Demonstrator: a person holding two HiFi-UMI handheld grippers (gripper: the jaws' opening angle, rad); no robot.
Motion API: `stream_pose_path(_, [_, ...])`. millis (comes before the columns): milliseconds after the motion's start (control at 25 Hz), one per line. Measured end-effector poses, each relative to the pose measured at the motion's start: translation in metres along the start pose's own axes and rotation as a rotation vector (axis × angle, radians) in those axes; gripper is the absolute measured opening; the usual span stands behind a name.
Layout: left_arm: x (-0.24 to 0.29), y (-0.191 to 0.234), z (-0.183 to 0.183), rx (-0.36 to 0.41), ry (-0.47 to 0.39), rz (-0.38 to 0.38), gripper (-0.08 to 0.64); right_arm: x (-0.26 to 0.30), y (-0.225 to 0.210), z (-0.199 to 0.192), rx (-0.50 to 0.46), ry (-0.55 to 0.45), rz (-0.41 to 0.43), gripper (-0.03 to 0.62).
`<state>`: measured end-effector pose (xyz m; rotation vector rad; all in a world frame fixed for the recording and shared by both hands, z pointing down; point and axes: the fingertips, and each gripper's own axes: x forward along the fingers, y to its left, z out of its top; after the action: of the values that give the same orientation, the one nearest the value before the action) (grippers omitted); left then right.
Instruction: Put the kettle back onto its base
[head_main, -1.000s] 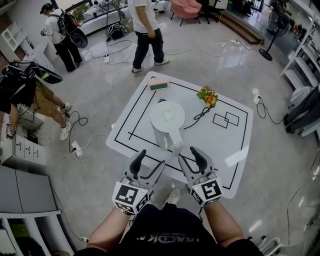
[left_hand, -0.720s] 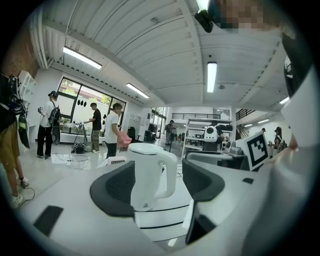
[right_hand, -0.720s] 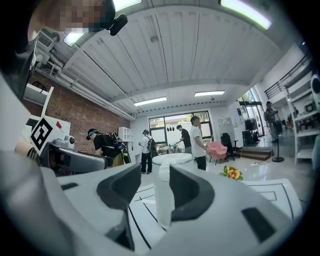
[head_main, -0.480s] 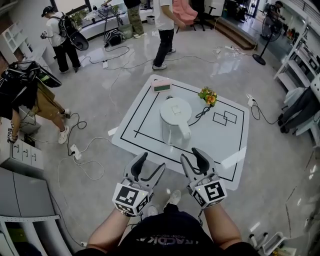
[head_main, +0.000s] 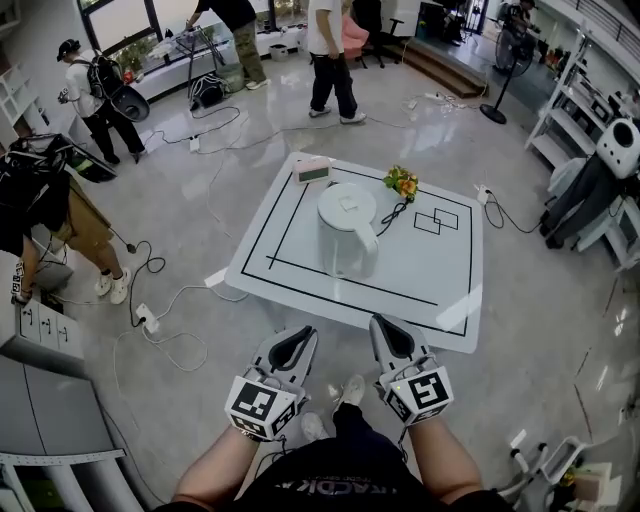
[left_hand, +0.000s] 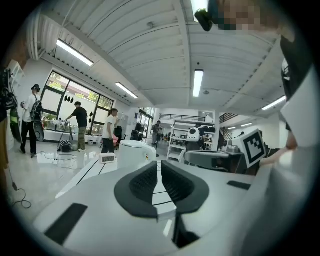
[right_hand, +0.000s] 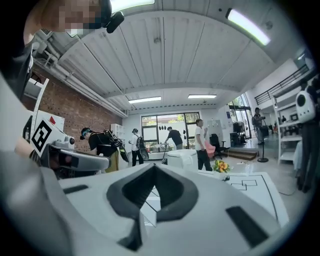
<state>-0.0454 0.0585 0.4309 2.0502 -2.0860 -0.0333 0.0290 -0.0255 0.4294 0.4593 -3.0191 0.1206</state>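
The white kettle (head_main: 347, 232) stands upright on the low white table (head_main: 420, 270), handle toward me, with a black cord (head_main: 392, 215) running from its foot. No separate base shows under it. The kettle (left_hand: 134, 152) sits far ahead in the left gripper view, and the kettle (right_hand: 181, 157) is equally distant in the right gripper view. My left gripper (head_main: 297, 338) hangs short of the table's near edge, its jaws closing to a thin slit with nothing between them. The left gripper (left_hand: 160, 165) holds nothing. My right gripper (head_main: 385, 325) is beside it, shut and empty, as the right gripper (right_hand: 154, 167) view confirms.
Orange flowers (head_main: 403, 183) and a small clock (head_main: 313, 170) sit at the table's far side. Cables (head_main: 165, 315) trail over the floor at left. People (head_main: 330, 50) stand beyond the table and at the left. Shelving (head_main: 590, 110) and a fan (head_main: 497, 60) are at right.
Both grippers have drawn back from the table edge toward my body, and their jaws have gone from wide open to closed. The kettle stays where it stood on the table.
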Motion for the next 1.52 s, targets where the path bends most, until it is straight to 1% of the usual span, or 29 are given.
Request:
stream_pose_path(40, [-0.002,-0.003,-0.003,-0.003,0.004,-0.009,0.016,-0.005,0.002,-0.001,-0.003,0.003,-0.006,0.002])
stream_pose_path(80, [-0.003,-0.007,-0.006,-0.008,0.007,-0.019,0.005,-0.01,0.004,-0.003,-0.006,0.008,-0.014,0.002])
stream_pose_path(360, [0.003,-0.045,-0.014,-0.007,0.037,-0.11,0.005,-0.05,-0.003,-0.003,-0.02,0.029,-0.083,0.002])
stream_pose_path(520, [0.011,-0.061,-0.01,0.009,0.036,-0.142,0.005,-0.065,-0.012,-0.002,-0.011,0.028,-0.107,0.002])
stream_pose_path(720, [0.019,-0.069,-0.004,0.007,0.024,-0.144,0.005,-0.072,-0.023,-0.002,0.007,0.032,-0.113,0.002])
stream_pose_path(880, [0.025,-0.068,-0.003,0.006,0.024,-0.137,0.005,-0.069,-0.028,-0.003,0.009,0.034,-0.107,0.002])
stream_pose_path(1520, [0.021,-0.06,-0.006,-0.009,0.019,-0.1,0.005,-0.058,-0.02,-0.002,-0.009,0.051,-0.066,0.001])
